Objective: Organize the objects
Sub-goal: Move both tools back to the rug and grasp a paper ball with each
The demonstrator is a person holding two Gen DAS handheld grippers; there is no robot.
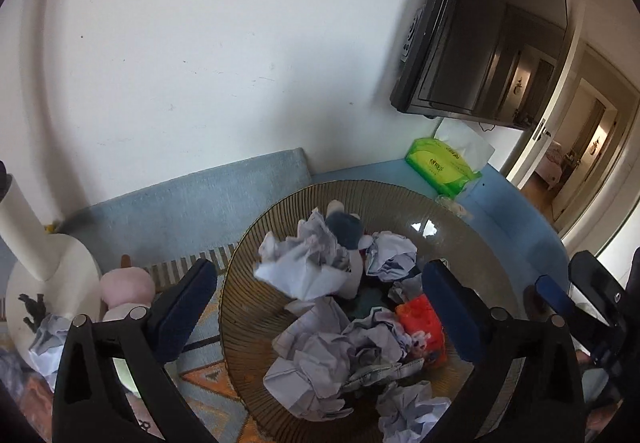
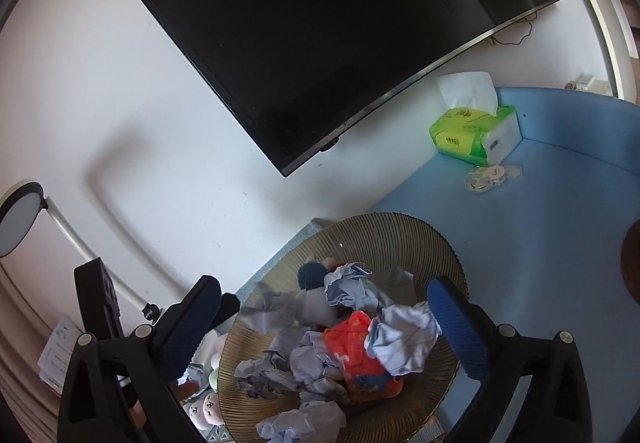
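A ribbed glass bowl holds several crumpled paper balls, a grey-blue plush toy and an orange-red packet. My left gripper is open and empty, its fingers spread over the bowl. My right gripper is open and empty, also above the bowl; it shows at the right edge of the left wrist view.
A green tissue pack and a small clear packet lie on the blue table. A black TV hangs on the wall. A white lamp and pink plush toys sit left of the bowl.
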